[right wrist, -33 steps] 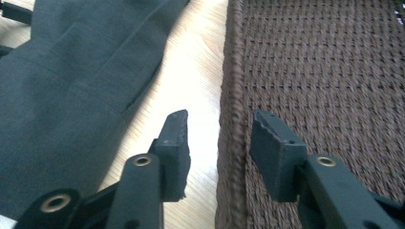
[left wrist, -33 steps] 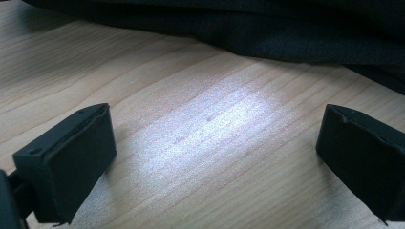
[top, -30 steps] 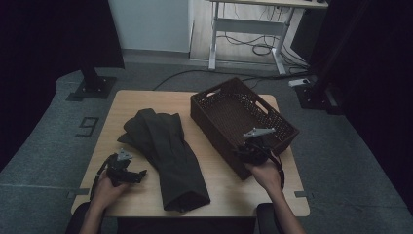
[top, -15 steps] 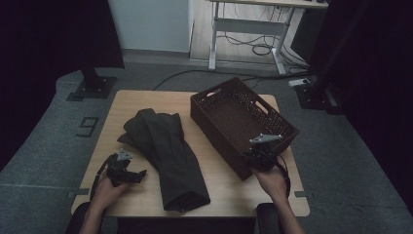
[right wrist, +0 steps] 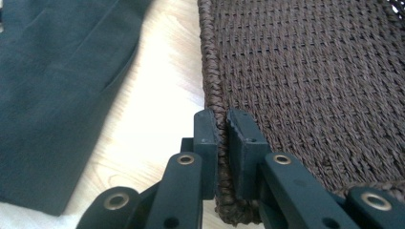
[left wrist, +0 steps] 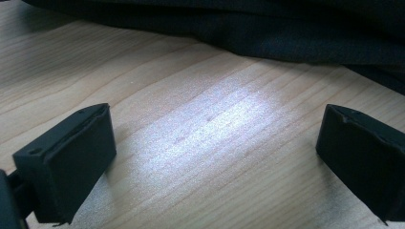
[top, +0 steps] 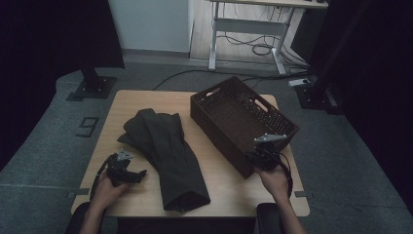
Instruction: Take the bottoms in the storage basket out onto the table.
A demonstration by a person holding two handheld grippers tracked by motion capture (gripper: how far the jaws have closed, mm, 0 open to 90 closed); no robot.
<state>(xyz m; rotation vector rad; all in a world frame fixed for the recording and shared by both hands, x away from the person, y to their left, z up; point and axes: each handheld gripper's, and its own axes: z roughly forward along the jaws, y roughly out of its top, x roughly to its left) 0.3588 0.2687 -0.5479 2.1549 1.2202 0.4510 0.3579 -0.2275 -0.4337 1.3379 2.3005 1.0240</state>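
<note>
Two jaws of the right gripper (right wrist: pixel 220 143) have just been closing and are now clamped on the near corner rim of the basket (top: pixel 243 117), one inside the wall, one outside. From that corner the basket's long axis runs away toward the table's far edge. Left of the basket, the dark folded garment (top: pixel 165 151) lies lengthwise. Beyond it, the left gripper (top: pixel 127 171) is held wide over bare wood.

Garment (left wrist: pixel 286 28) cut off at top edge; basket (right wrist: pixel 310 86) rim perhaps partly behind jaws
</note>
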